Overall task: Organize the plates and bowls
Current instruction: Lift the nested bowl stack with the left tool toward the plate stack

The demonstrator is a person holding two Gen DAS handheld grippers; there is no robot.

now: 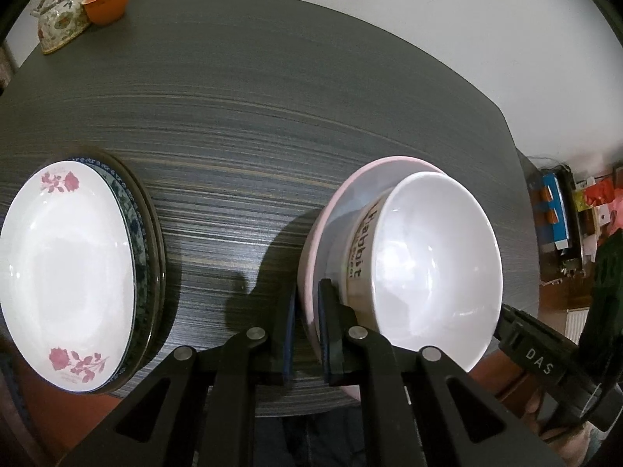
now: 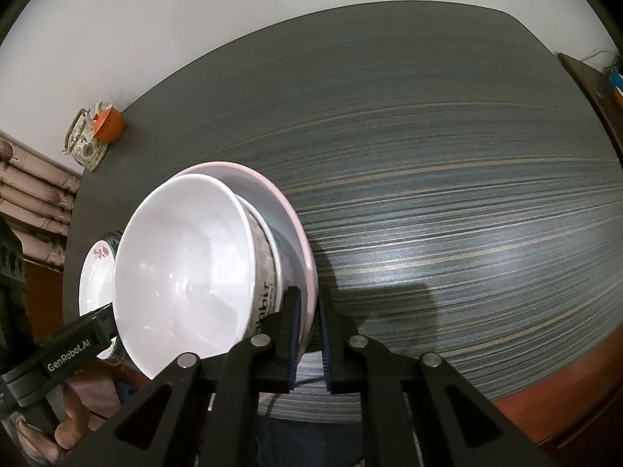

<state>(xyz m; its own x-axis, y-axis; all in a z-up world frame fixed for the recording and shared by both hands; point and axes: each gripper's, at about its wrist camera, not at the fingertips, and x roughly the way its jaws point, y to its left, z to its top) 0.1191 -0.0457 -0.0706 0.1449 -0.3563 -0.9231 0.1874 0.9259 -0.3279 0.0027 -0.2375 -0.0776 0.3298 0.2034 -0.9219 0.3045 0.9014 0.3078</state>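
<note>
A pale pink plate (image 1: pixel 350 183) carries a white bowl (image 1: pixel 432 268) with dark lettering on its side. My left gripper (image 1: pixel 307 299) is shut on the plate's left rim, the rim running between the blue pads. My right gripper (image 2: pixel 308 303) is shut on the same pink plate (image 2: pixel 272 190) at its right rim, beside the white bowl (image 2: pixel 183 264). To the left lies a stack of plates (image 1: pixel 66 272), topped by a white one with pink roses. I cannot tell whether the pink plate rests on the table or hangs just above it.
The dark striped table (image 1: pixel 272 116) stretches away behind the dishes. A flowered teapot (image 1: pixel 62 15) and an orange cup (image 1: pixel 107 0) stand at its far left corner. A person's hand (image 2: pixel 66 428) holds the left gripper. Cluttered shelves (image 1: pixel 564 214) stand past the right edge.
</note>
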